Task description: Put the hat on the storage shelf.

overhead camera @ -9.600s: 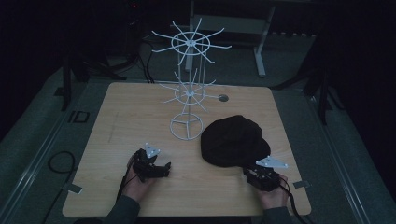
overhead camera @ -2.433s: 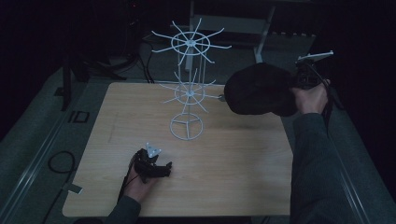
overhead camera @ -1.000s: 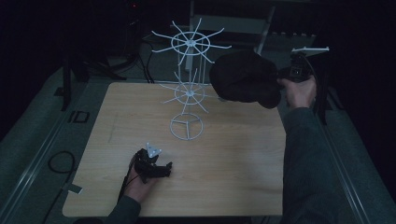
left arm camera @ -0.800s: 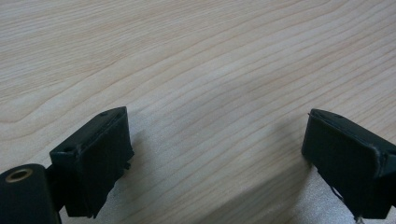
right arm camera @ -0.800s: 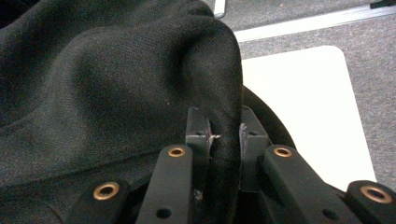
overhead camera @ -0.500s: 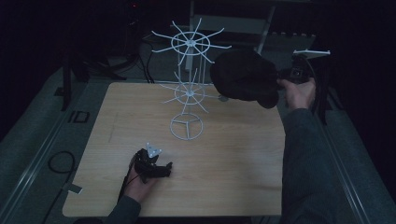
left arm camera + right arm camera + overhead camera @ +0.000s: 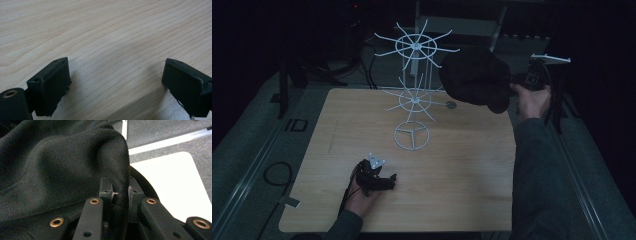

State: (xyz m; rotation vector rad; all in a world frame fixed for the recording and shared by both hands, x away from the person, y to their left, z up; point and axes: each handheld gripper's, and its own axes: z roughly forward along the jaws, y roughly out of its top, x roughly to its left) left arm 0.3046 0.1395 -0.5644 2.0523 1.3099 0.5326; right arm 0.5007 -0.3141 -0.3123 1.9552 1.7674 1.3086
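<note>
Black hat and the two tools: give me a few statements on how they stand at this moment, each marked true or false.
1. The right tool is shut on the black hat. True.
2. The hat lies flat on the table. False: it is held up in the air beside the white wire rack.
3. The left tool is open with nothing between its jaws. True.
4. The left tool is raised next to the rack's top wheel. False: it sits low over the near part of the table.
5. The hat already hangs from a rack arm. False: the tool alone grips it.
</note>
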